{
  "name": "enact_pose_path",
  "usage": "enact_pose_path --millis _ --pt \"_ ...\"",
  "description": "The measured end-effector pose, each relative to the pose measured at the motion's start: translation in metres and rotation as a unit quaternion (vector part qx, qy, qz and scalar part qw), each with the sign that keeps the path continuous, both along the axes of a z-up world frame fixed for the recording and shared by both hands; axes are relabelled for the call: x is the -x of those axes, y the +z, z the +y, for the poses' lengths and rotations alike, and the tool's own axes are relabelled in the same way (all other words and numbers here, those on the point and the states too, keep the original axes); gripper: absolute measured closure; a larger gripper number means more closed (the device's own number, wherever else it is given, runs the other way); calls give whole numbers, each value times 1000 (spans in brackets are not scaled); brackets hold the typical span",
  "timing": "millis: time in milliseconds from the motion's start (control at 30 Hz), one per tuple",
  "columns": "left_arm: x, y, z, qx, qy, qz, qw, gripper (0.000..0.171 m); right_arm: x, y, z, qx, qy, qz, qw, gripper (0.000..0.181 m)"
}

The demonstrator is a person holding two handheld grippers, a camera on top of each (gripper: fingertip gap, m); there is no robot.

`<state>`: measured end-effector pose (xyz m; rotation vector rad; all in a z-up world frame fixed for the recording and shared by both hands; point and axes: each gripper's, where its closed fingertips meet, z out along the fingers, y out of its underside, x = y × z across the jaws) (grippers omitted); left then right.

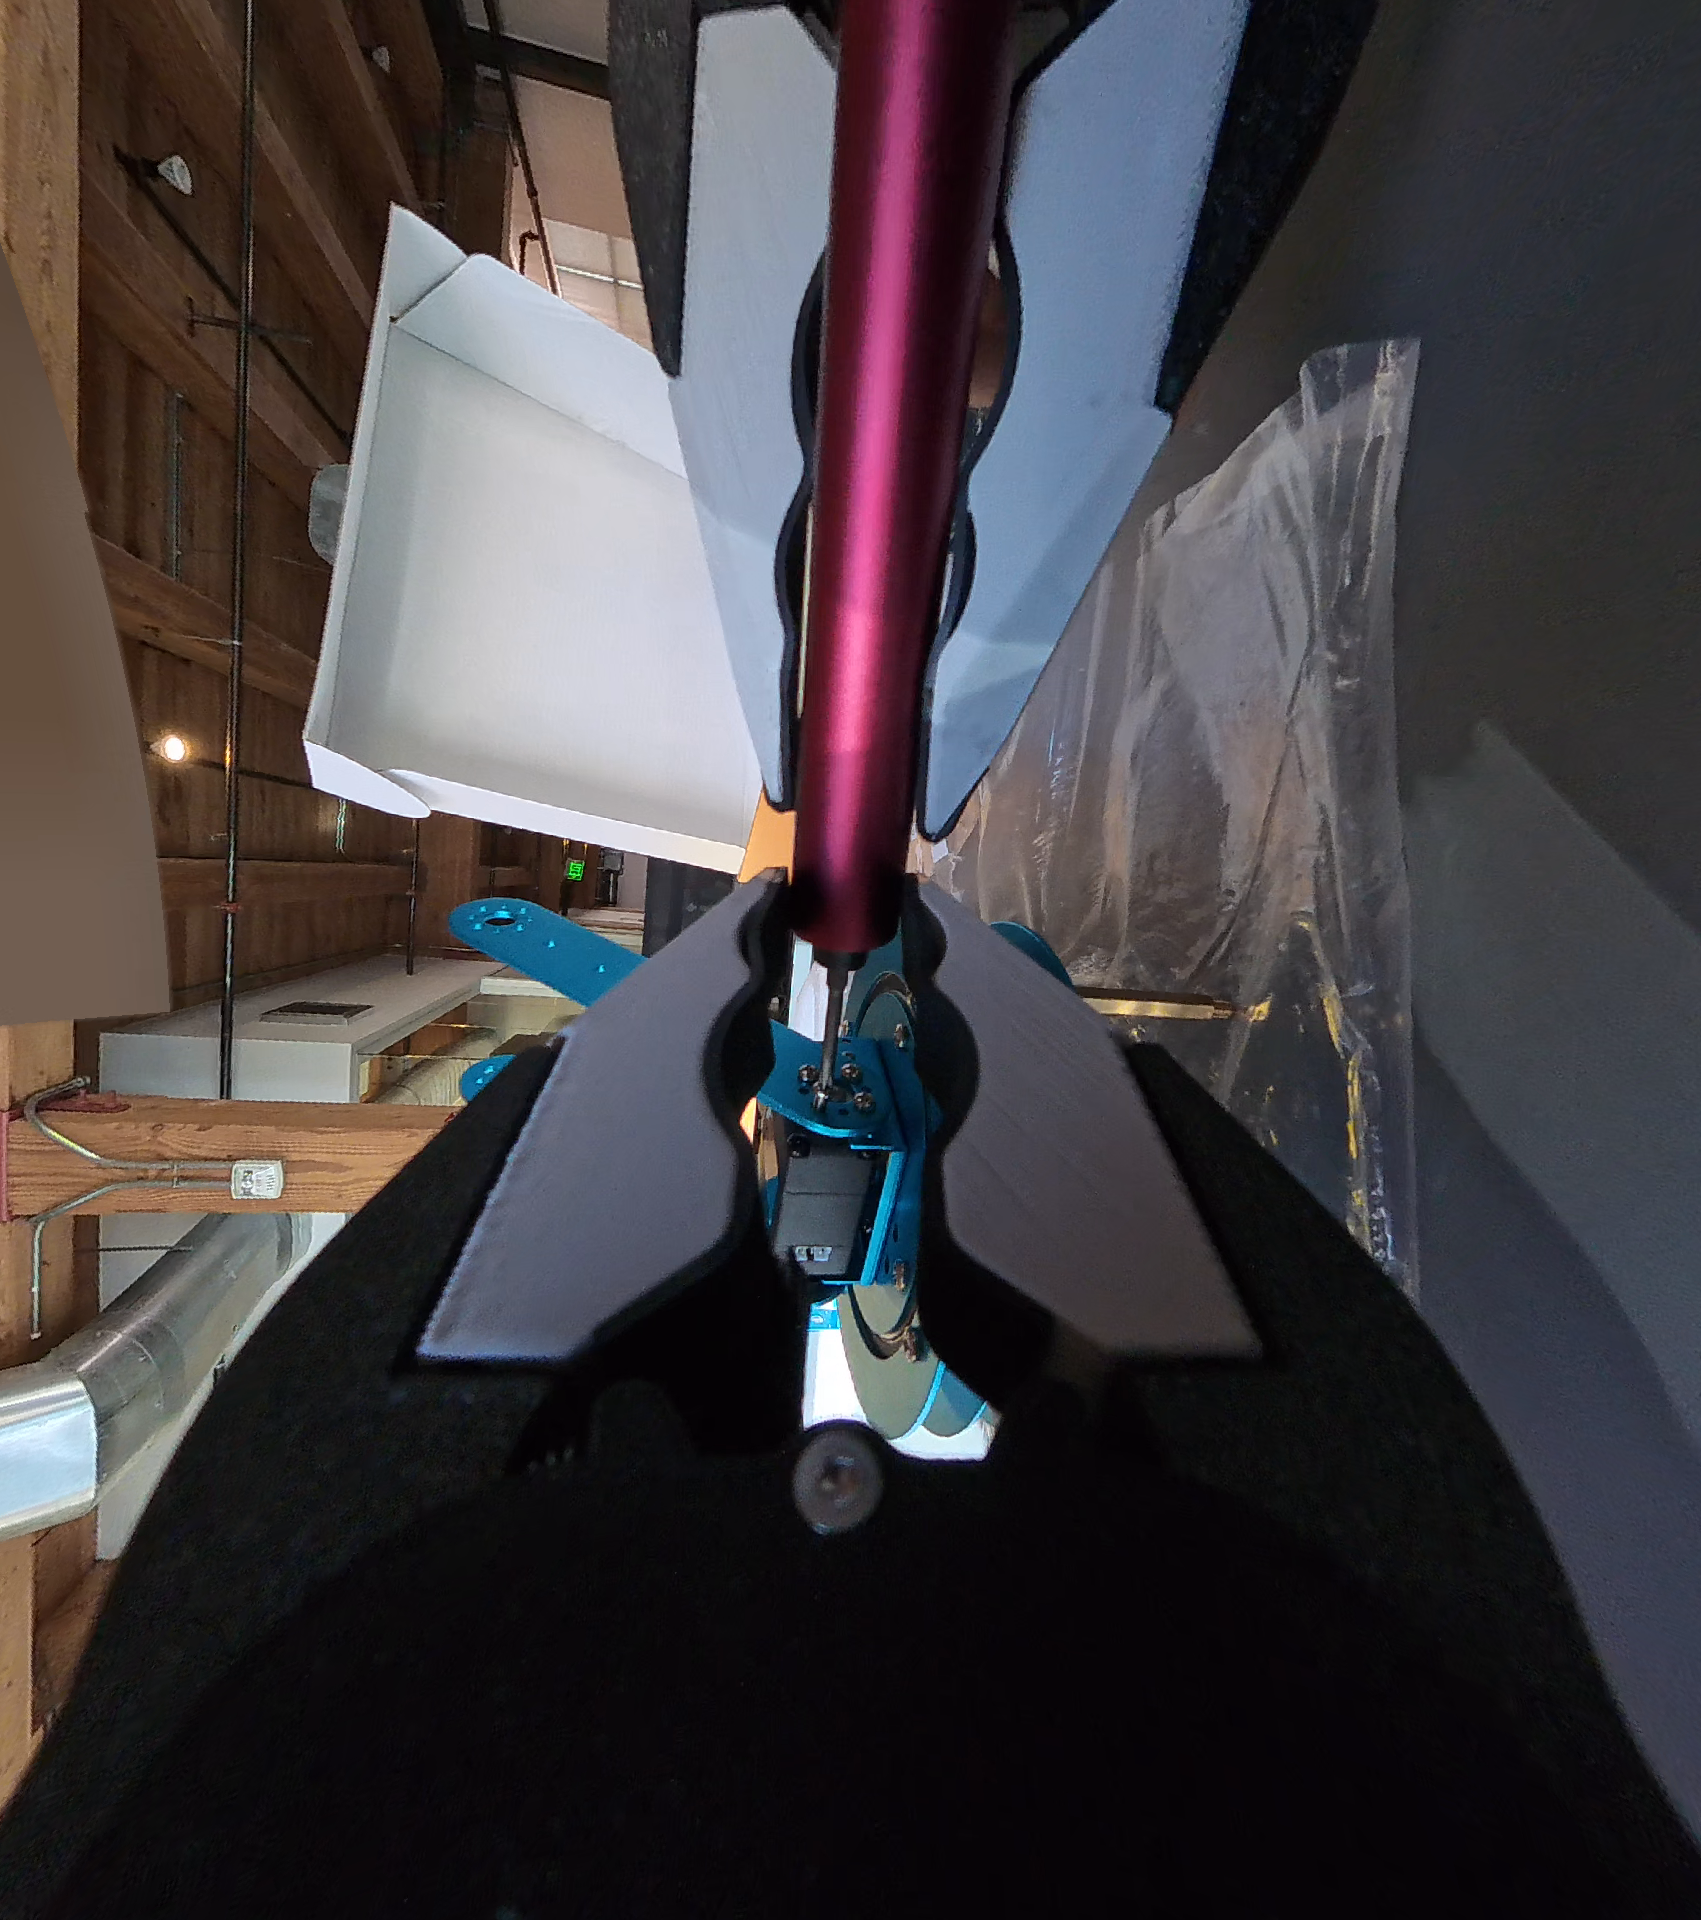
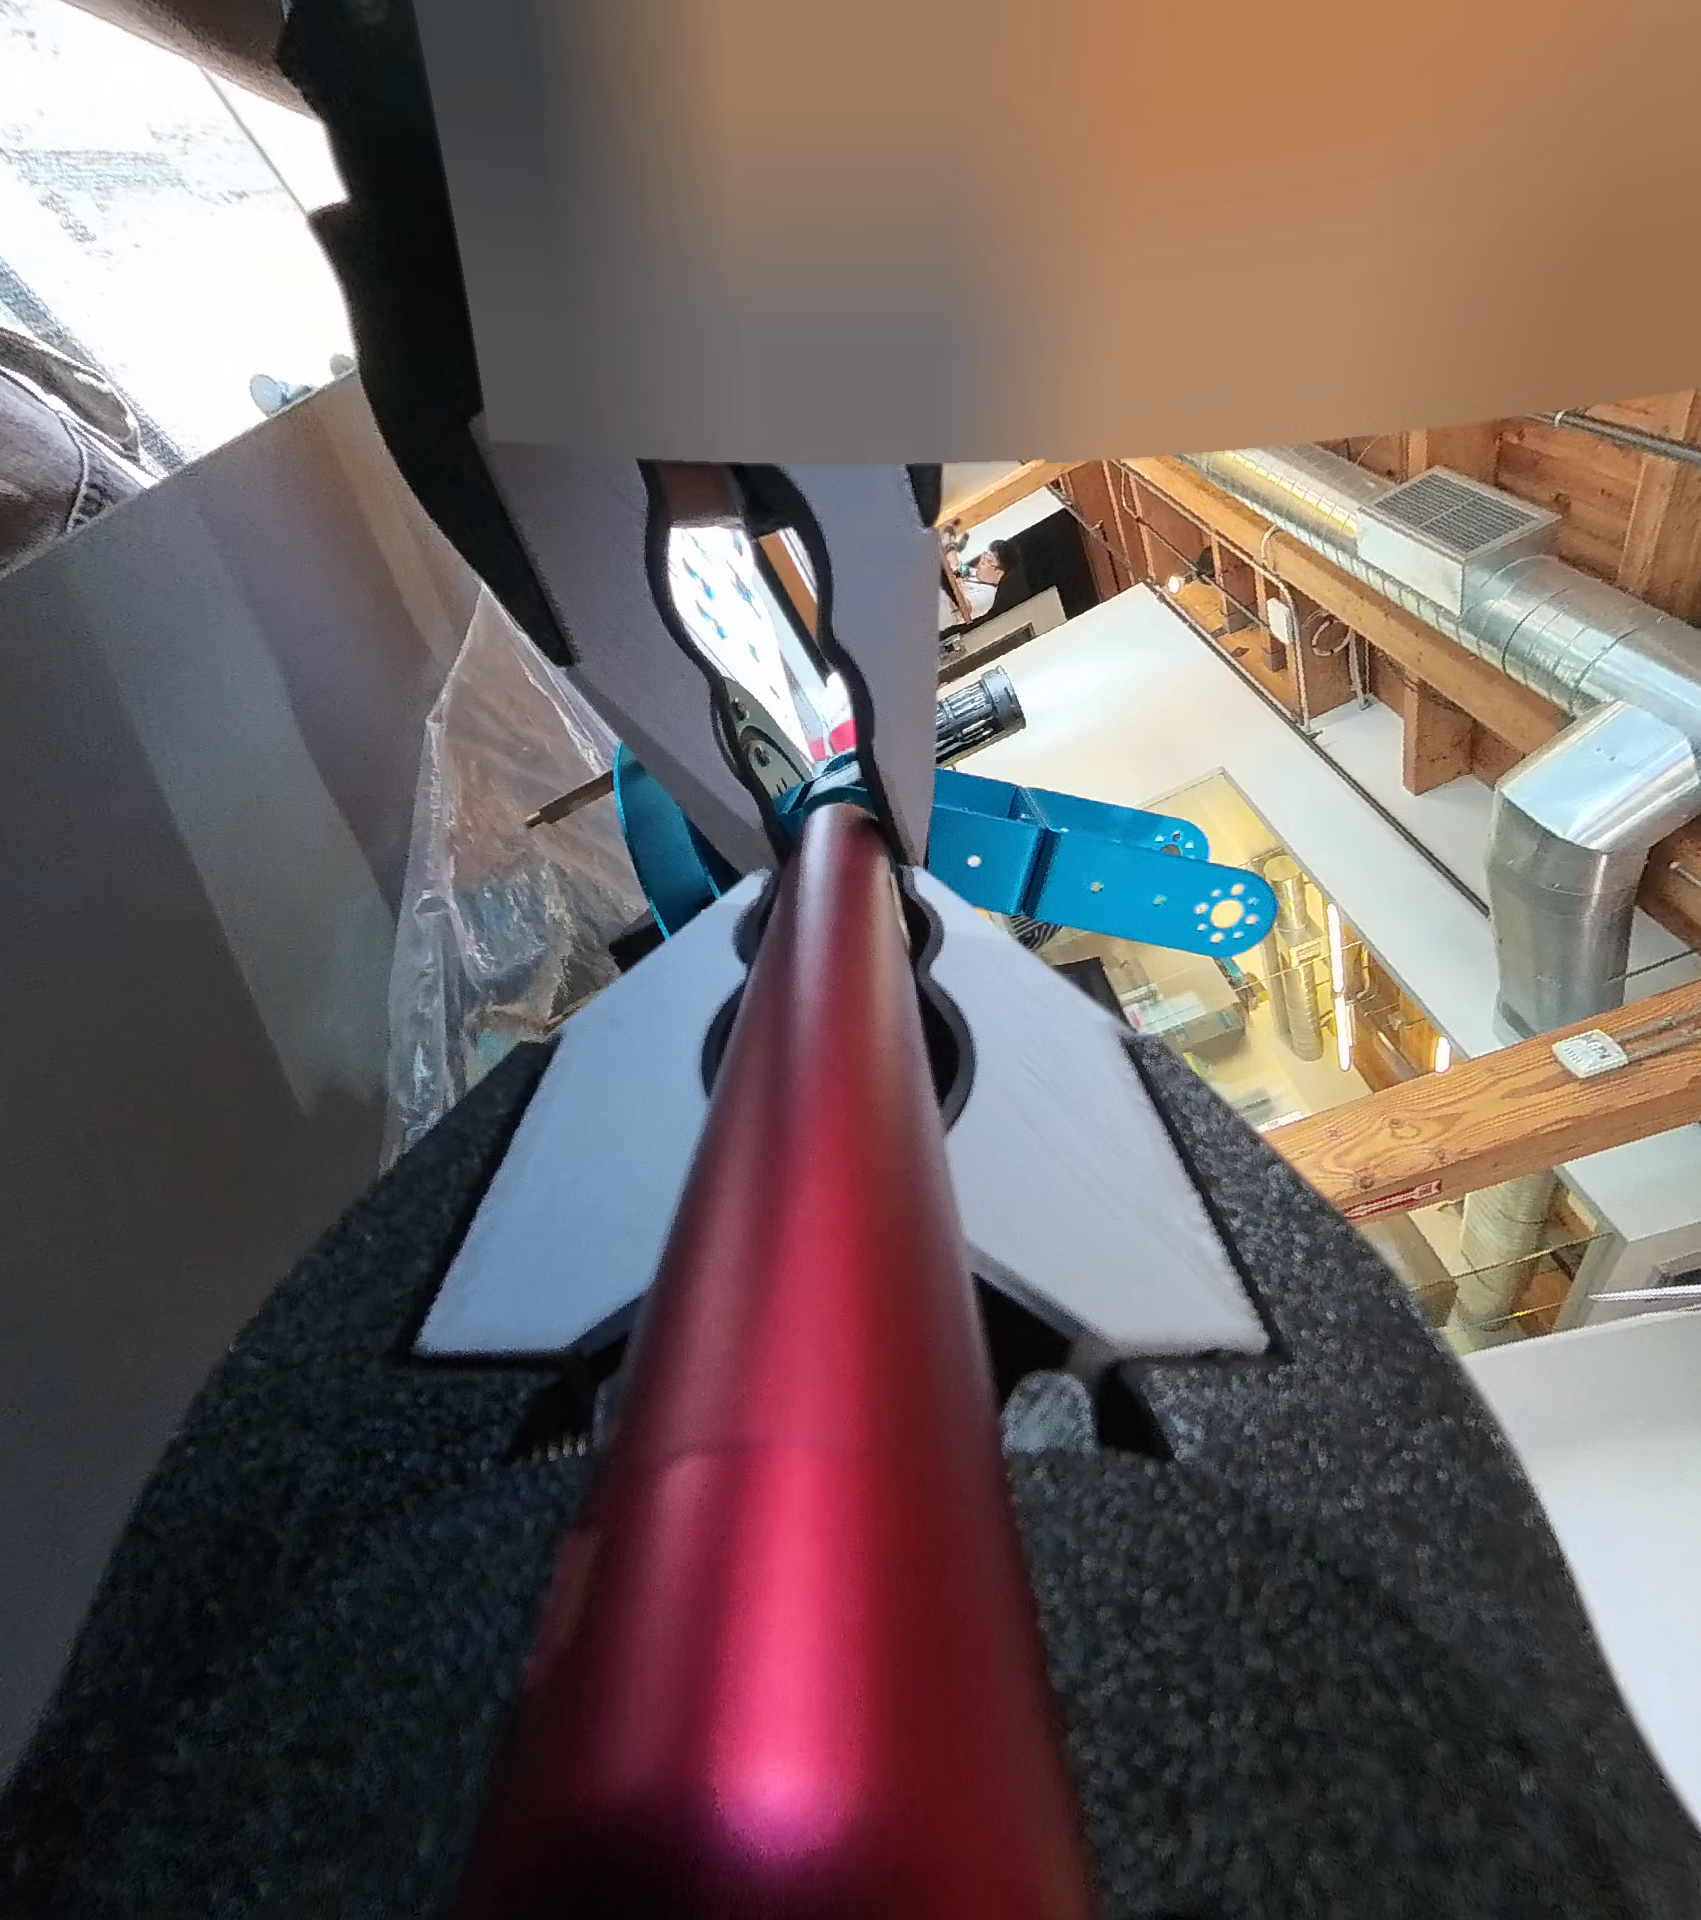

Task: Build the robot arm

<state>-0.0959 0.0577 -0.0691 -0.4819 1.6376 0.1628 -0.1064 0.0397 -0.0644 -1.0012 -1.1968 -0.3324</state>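
Note:
My left gripper (image 1: 846,1049) is shut on a blue metal bracket assembly (image 1: 830,1101) with a black servo (image 1: 815,1195) and a silver disc (image 1: 887,1351). My right gripper (image 1: 861,816) comes in from the top, shut on a magenta screwdriver (image 1: 877,468). The screwdriver's thin bit (image 1: 830,1039) rests on a screw on the blue bracket. In the right wrist view my right gripper (image 2: 835,883) holds the screwdriver (image 2: 804,1351) lengthwise between its fingers. The left gripper (image 2: 841,821) faces it, and the assembly's blue arm (image 2: 1085,873) sticks out to the right.
An open white cardboard box (image 1: 534,582) stands behind the grippers. A clear plastic bag (image 1: 1220,831) with parts and a brass standoff (image 1: 1158,1003) lie on the grey surface (image 1: 1604,520). Wooden beams and metal ducts (image 2: 1604,665) fill the background, with a person (image 2: 991,571) far off. My left and right fingertips are right by each other.

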Motion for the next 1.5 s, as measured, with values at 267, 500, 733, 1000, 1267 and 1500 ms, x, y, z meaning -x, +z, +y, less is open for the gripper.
enact_pose_path --millis 267,500,733,1000,1267,1500 --pt "0 0 -1 6 0 7 1000 151 0 0 -1 -5 -5 -13 1000 160" --pt "5 0 1 55 12 -15 998 146 0 0 -1 11 -7 -2 1000 160" --pt "41 49 54 419 28 -190 888 110 1 -1 -1 8 -7 0 1000 159" --pt "28 14 81 573 55 -123 808 127 2 -3 2 -9 5 4 1000 158" --pt "30 11 83 557 79 -140 815 132 3 -2 4 2 31 7 999 159" --pt "32 13 95 498 125 -174 840 166 13 -3 -3 -35 23 -28 999 160"
